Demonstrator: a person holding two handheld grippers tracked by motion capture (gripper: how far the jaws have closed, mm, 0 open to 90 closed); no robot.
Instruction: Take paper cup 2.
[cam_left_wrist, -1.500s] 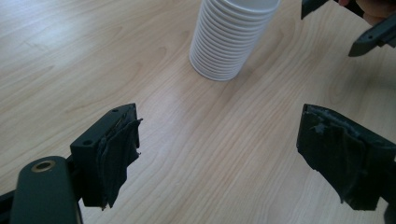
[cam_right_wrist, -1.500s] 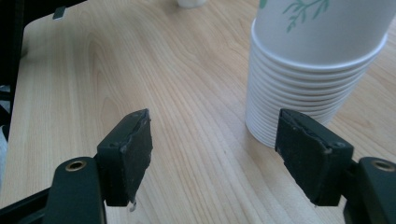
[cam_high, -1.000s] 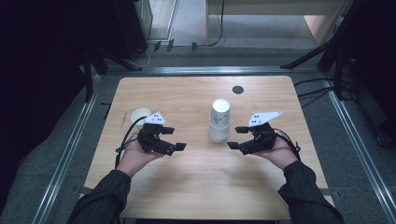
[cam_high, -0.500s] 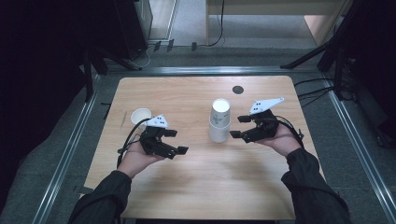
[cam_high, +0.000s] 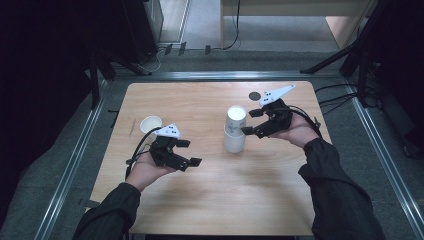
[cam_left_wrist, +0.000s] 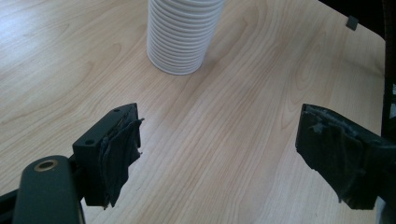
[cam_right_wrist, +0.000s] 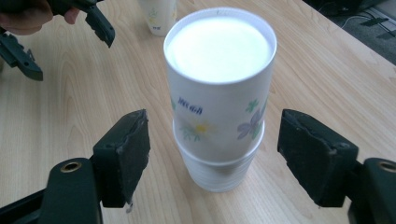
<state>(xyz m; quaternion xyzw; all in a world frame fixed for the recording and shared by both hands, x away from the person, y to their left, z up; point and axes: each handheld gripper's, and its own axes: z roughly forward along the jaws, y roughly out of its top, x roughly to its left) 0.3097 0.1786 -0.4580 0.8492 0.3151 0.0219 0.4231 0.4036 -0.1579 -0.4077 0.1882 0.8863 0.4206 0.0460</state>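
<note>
Standing mid-table, the cup stack (cam_high: 235, 131) has its top cup printed with flowers. Right gripper (cam_high: 248, 122), jaws spread wide, sits just right of the stack, not touching. Left gripper (cam_high: 189, 152), jaws wide and empty, near-left. Single cup (cam_high: 150, 124) at left.

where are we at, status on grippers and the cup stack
Right gripper open, jaws either side of paper cup stack. Left gripper open, empty, short of it. Single cup clear.

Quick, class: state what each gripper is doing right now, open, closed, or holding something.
Left gripper: open, holding nothing, above the table.
Right gripper: open, jaws either side of the stack of cups, not touching it.
</note>
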